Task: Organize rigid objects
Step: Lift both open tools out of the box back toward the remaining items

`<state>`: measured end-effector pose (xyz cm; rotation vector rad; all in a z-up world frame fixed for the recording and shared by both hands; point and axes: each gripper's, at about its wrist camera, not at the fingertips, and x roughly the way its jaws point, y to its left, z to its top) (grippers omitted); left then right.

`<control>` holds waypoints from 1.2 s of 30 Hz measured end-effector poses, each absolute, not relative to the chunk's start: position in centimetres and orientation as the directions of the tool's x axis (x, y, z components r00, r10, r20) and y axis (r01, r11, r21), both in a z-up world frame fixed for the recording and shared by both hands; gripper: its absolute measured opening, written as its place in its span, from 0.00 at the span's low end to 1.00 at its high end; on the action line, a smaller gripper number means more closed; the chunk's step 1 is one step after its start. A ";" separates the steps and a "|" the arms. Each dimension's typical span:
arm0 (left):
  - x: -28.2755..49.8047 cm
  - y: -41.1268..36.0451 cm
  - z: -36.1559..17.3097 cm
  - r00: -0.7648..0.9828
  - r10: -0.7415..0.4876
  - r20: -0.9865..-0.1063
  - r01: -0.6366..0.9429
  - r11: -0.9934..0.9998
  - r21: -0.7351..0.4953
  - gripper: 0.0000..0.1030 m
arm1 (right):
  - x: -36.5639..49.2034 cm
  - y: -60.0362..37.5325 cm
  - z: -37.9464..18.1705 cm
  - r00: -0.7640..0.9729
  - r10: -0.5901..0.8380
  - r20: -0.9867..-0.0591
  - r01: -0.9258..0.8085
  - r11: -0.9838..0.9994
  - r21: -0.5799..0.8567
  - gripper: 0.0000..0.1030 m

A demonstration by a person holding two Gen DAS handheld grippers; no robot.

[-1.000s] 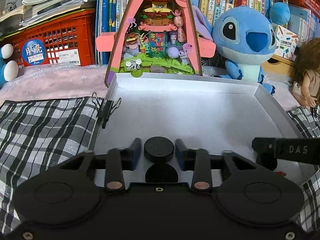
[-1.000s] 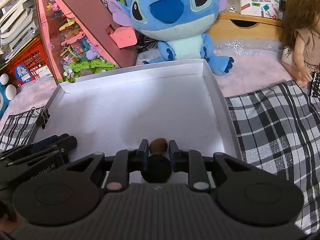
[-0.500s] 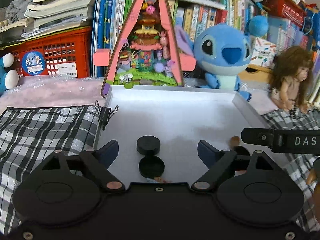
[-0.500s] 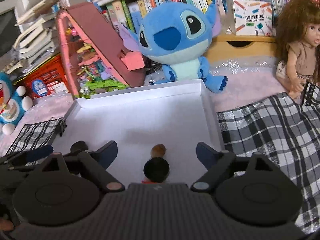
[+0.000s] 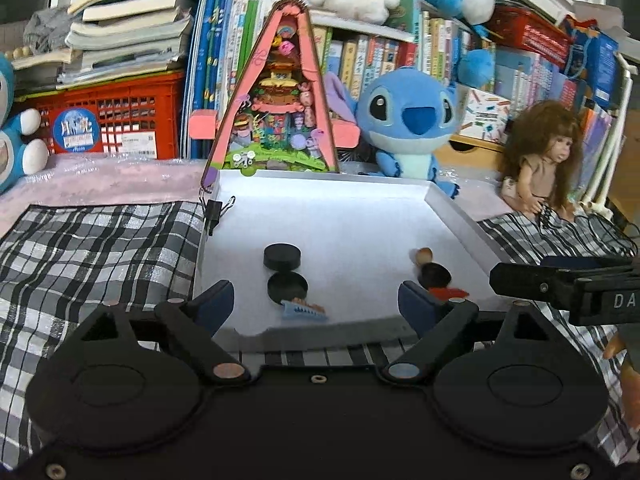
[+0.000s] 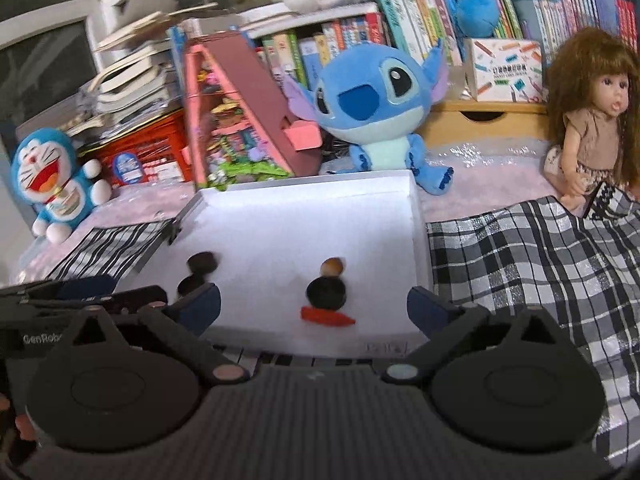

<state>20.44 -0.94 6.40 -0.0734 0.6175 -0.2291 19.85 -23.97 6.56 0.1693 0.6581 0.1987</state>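
A shallow white tray (image 5: 360, 216) lies on a checked cloth. In it, on the left, lie a black puck (image 5: 282, 257), a black round lid (image 5: 287, 287) and a small blue comb-like piece (image 5: 303, 312). On the right lie a brown knob (image 5: 423, 256), a black disc (image 5: 435, 276) and a red piece (image 5: 447, 292). The right wrist view shows the same knob (image 6: 332, 266), disc (image 6: 326, 293) and red piece (image 6: 327, 317). My left gripper (image 5: 316, 306) is open and empty at the tray's near edge. My right gripper (image 6: 314, 310) is open and empty there too.
Behind the tray stand a pink triangular toy house (image 5: 276, 104), a blue plush (image 5: 408, 120), a doll (image 5: 540, 164), a red crate (image 5: 104, 120) and shelves of books. A binder clip (image 5: 214, 214) grips the tray's left wall. Checked cloth (image 5: 100, 248) lies on both sides.
Both grippers were shut on black discs in the tray, then opened, let them go and pulled back to the tray's near edge.
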 end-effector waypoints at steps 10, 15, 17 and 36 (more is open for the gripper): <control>16.3 -1.1 5.7 0.788 -0.270 -0.554 0.238 0.962 -0.131 0.86 | 15.6 -23.2 7.0 0.819 0.216 -0.531 -0.172 0.976 0.131 1.00; 14.3 -0.9 5.5 0.787 -0.284 -0.548 0.259 0.958 -0.124 0.87 | 14.2 -23.3 6.9 0.825 0.226 -0.518 -0.182 0.974 0.135 1.00; 13.6 -0.9 5.4 0.790 -0.288 -0.542 0.265 0.957 -0.122 0.87 | 13.6 -23.3 6.8 0.826 0.231 -0.514 -0.184 0.973 0.142 1.00; 7.3 -0.3 4.6 0.783 -0.330 -0.527 0.304 0.943 -0.137 0.87 | 7.6 -23.6 5.2 0.826 0.260 -0.500 -0.220 0.966 0.139 1.00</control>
